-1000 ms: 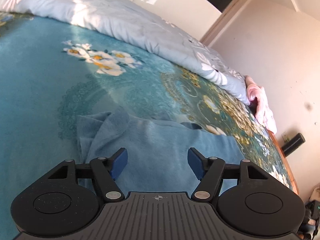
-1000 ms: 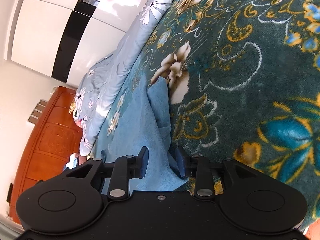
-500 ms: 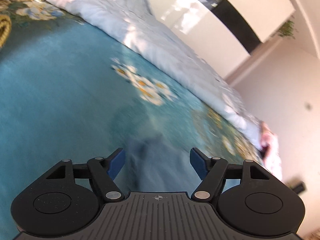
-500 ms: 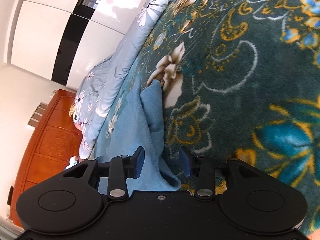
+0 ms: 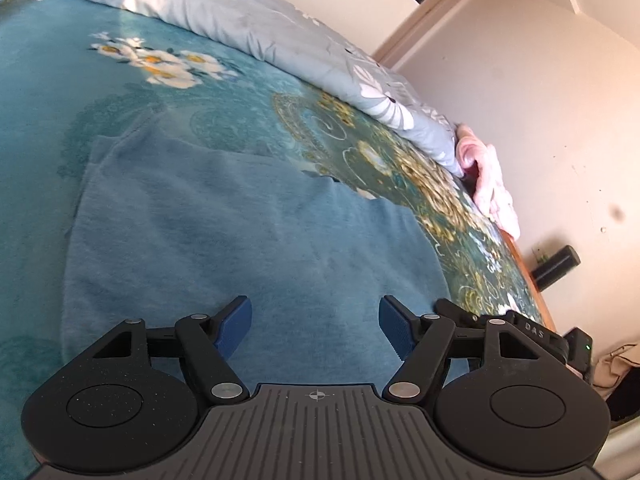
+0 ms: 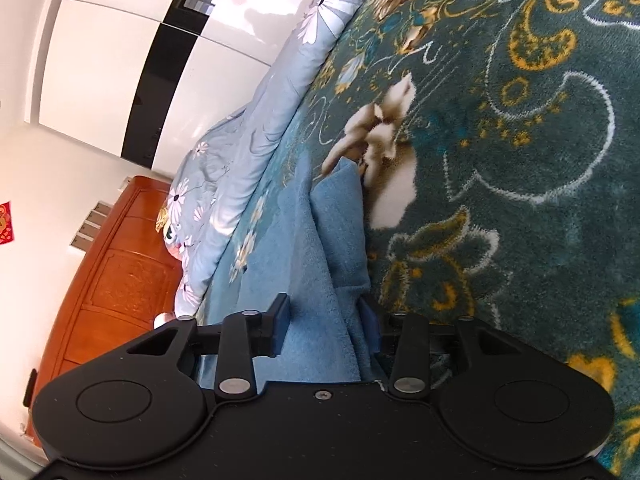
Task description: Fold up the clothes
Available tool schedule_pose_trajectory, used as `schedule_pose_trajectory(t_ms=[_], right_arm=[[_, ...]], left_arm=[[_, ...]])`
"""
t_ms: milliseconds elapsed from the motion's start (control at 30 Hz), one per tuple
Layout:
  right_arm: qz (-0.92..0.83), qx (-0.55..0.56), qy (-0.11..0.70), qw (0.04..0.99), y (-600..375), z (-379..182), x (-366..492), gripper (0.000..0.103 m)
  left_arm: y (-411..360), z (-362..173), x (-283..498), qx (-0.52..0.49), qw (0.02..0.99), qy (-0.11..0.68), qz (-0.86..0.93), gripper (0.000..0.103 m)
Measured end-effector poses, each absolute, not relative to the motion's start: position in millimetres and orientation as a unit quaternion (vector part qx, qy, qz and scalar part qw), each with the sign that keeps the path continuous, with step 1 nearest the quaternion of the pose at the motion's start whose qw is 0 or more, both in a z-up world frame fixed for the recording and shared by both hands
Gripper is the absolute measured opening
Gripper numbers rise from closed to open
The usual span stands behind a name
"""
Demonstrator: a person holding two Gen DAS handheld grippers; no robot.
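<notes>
A blue fleece garment (image 5: 240,232) lies flat on the teal floral bedspread (image 5: 48,92), its far edge folded over. My left gripper (image 5: 315,326) is open and empty, just above the garment's near part. In the right wrist view the garment (image 6: 304,264) shows a folded side edge. My right gripper (image 6: 326,326) is open, its fingers on either side of that folded edge at the garment's near corner; the cloth sits loose between them. The other gripper's body (image 5: 536,336) shows at the right of the left wrist view.
A pale blue flowered duvet (image 5: 248,12) is bunched along the far side of the bed. A pink cloth (image 5: 488,184) lies at the bed's far corner by the wall. A wooden headboard (image 6: 120,280) and white wardrobe doors (image 6: 120,40) stand behind.
My left gripper swung up and came back down over the garment, closer in, still open. My right gripper opened wider around the folded edge and moved slightly forward.
</notes>
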State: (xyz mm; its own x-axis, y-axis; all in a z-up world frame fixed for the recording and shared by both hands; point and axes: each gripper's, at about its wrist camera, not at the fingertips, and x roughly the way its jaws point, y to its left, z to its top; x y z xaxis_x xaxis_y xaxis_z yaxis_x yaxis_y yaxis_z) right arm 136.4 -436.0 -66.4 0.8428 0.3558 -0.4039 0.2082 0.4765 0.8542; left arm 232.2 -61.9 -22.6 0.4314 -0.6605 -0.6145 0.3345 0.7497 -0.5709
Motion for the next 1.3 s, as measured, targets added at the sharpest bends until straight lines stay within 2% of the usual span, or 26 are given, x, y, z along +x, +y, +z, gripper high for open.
schedule_pose_trajectory(t_ms=[33,100,367,533,633,833,1300], right_arm=[[0.043,0.507,0.275,0.816,-435,-67,135,0.028],[0.044,0.506,0.271,0.817,-433,-66,132,0.023],[0.048,0.471,0.259,0.842,-417,-28,139,0.020],[0.067,0.427,0.256,0.865,-399,4,141,0.019],[0.080,0.396,0.258,0.878,-385,19,145,0.019],[0.116,0.353,0.268,0.889,-339,38,166,0.018],[0.213,0.292,0.328,0.873,-210,34,231,0.017]], left_arm=[[-64,-24,233,-0.185,0.826,0.441,-0.299,0.066],[-67,-28,234,-0.180,0.827,0.445,-0.291,0.057],[-80,-31,235,-0.128,0.838,0.445,-0.290,0.056],[-45,-27,234,-0.217,0.819,0.455,-0.275,0.056],[-12,-23,230,-0.257,0.821,0.443,-0.253,0.062],[49,-16,219,-0.298,0.834,0.417,-0.206,0.068],[113,-32,220,-0.359,0.827,0.406,-0.151,0.069]])
